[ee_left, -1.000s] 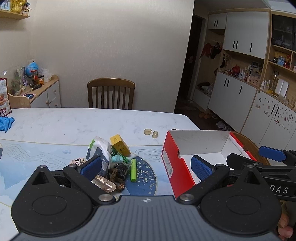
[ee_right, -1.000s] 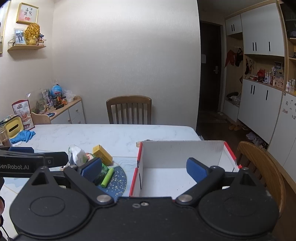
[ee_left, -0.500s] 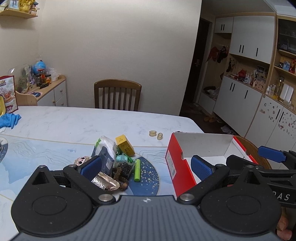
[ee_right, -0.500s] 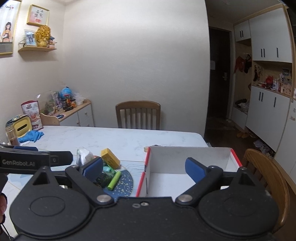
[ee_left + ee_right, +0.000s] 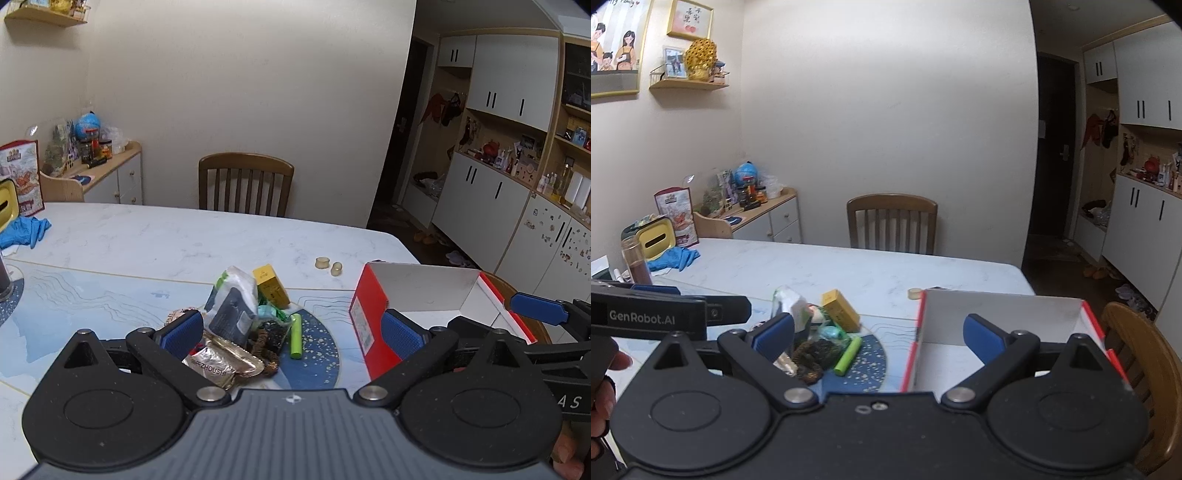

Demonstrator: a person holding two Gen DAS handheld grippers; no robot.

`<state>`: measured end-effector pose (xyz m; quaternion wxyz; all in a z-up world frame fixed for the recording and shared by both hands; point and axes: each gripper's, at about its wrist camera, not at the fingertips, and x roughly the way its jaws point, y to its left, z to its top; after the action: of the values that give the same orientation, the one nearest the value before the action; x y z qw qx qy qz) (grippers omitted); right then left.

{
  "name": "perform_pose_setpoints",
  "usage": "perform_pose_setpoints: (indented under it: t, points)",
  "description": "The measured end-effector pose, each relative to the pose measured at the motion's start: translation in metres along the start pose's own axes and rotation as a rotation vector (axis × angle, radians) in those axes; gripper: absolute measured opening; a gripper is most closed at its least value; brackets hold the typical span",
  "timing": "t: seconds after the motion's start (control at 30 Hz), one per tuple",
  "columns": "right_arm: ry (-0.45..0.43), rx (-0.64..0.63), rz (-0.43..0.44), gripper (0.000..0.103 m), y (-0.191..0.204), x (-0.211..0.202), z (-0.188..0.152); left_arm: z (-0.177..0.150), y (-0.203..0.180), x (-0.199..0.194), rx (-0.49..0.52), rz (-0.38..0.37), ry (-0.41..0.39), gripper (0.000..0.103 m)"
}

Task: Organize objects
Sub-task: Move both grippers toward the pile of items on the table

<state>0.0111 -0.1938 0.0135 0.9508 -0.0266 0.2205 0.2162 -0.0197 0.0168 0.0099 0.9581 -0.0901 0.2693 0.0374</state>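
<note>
A heap of small objects lies on a blue round mat [image 5: 317, 354]: a yellow box [image 5: 270, 285], a green tube [image 5: 296, 335], a white packet [image 5: 236, 282], a dark pouch [image 5: 233, 322], a foil sachet [image 5: 218, 363]. To the right of the heap stands a red-and-white open box [image 5: 371, 317] [image 5: 1004, 314], with nothing visible inside. My left gripper [image 5: 291, 334] hovers open just short of the heap. My right gripper [image 5: 879, 334] is open too, straddling the heap's right side and the box's left wall.
Two small beige rounds [image 5: 327, 265] lie on the white marble table [image 5: 155, 240] behind the box. A blue glove [image 5: 24, 230] and a brown-filled glass [image 5: 637, 264] are at the far left. Wooden chairs stand at the far side [image 5: 245, 184] and the right end [image 5: 1141, 354].
Both cameras have risen and swung slightly left, so the heap and box sit lower and more to the right. Both grippers stay open.
</note>
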Motion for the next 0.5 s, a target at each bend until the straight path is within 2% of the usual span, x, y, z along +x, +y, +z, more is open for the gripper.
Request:
perform_pose_setpoints:
  t: [0.33,0.5]
  points:
    - [0.043,-0.009,-0.004,0.096,0.034,0.028,0.005,0.002,0.051,0.021,-0.006,-0.058,0.045,0.103]
    - [0.097,-0.005,0.015,0.095,0.049,0.049,0.005,-0.004,0.078,0.037,0.01,-0.051,0.087,0.103]
